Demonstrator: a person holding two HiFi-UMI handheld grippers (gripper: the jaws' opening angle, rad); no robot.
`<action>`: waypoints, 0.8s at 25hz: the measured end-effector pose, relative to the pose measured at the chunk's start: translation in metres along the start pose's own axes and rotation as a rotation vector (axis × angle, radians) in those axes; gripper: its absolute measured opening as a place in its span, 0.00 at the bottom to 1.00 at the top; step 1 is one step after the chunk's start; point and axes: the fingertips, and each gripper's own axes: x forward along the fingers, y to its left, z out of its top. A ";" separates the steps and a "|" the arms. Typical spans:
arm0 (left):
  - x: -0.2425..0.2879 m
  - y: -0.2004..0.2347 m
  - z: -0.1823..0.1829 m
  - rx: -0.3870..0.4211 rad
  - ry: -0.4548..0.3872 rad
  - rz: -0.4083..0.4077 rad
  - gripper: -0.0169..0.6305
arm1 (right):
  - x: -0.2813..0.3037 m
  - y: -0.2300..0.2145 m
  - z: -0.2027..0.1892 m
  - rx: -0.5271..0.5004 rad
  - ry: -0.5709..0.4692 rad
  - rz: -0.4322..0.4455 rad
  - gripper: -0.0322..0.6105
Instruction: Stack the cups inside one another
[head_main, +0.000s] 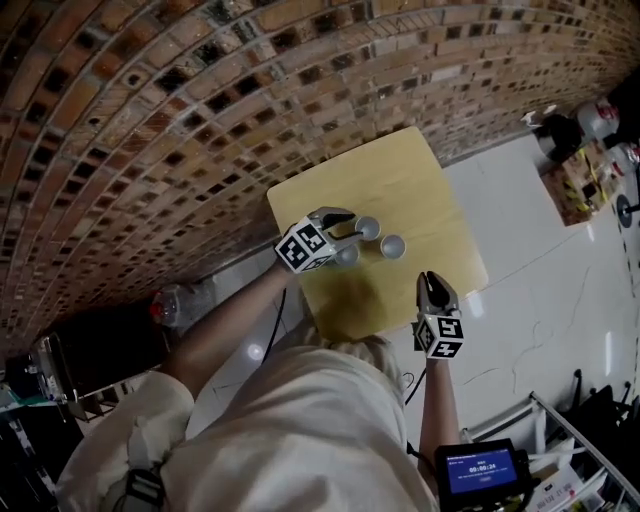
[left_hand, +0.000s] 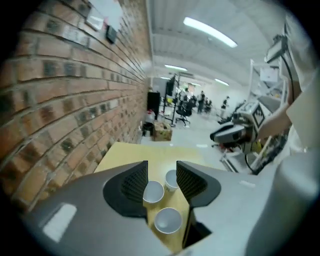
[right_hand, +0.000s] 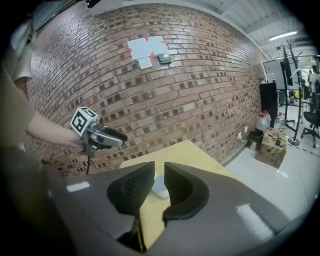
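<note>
three cups (head_main: 368, 228) (head_main: 392, 246) (head_main: 347, 257), two grippers (head_main: 346, 227) (head_main: 434, 284), one table (head_main: 400, 180)

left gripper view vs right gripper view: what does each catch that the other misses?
Only the left gripper view: all three white cups, unstacked, plus the right gripper and the ceiling lights. Only the right gripper view: the left gripper with its marker cube, and papers taped on the wall; just one cup shows past its jaws. Both: the yellow table and the brick wall.
</note>
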 end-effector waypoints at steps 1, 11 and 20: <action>-0.016 0.003 0.004 -0.072 -0.053 0.030 0.33 | 0.000 0.003 0.007 -0.010 -0.011 0.004 0.15; -0.121 -0.005 0.032 -0.250 -0.309 0.121 0.32 | -0.038 0.039 0.082 -0.093 -0.164 -0.029 0.15; -0.156 -0.002 0.020 -0.192 -0.346 0.104 0.30 | -0.072 0.072 0.099 -0.198 -0.232 -0.084 0.17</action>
